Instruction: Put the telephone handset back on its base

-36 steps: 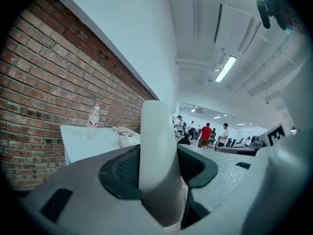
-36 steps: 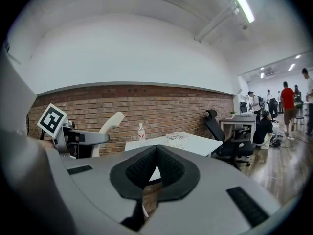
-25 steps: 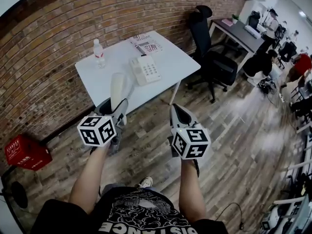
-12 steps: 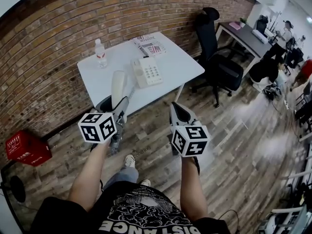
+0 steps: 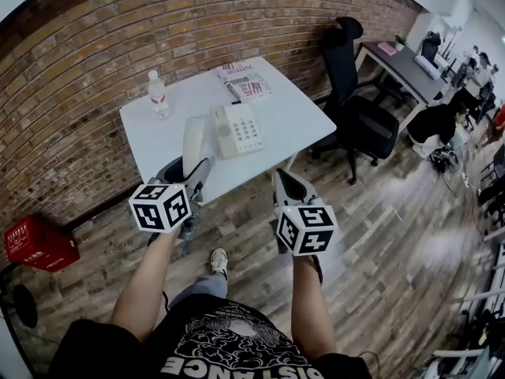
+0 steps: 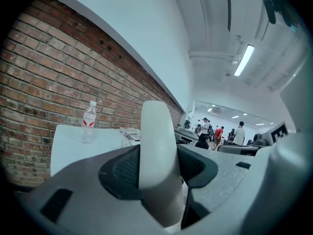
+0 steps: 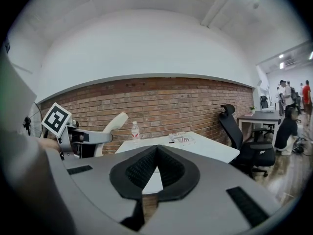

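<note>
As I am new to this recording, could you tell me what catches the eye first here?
The white handset juts up, clamped in the left gripper. Its base sits on the white table ahead, by a brick wall. The right gripper is shut and empty.

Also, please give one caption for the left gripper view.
Left gripper clamps the white handset; a water bottle stands on the table beyond.
</note>
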Available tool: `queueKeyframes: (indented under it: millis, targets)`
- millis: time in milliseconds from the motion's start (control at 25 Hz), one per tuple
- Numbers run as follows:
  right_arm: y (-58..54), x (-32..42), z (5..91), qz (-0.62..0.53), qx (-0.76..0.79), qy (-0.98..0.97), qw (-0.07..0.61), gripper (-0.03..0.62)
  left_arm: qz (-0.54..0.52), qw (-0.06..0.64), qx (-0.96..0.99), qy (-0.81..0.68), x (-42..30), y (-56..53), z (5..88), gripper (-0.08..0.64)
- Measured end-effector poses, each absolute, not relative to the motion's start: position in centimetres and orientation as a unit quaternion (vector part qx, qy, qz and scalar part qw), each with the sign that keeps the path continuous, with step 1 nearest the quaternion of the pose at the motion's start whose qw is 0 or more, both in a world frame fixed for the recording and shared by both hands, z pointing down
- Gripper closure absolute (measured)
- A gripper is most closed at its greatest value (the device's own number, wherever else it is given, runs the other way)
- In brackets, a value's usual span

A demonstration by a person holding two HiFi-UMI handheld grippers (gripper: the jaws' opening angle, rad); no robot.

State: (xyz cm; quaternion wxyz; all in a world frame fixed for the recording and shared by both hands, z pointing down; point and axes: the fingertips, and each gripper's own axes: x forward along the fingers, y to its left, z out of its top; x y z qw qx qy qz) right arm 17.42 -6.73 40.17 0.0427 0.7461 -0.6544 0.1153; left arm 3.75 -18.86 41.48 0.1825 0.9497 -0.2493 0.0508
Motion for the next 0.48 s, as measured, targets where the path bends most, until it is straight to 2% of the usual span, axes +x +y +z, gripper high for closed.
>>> queueKeyframes:
  millis: [480]
  targets:
    - [-18.4,23.8,40.2,0.129,0.744,-0.653,0.056,0.592,0.067,0.204,0.946,-0.241,10.6,-29.4,42.8,0.345]
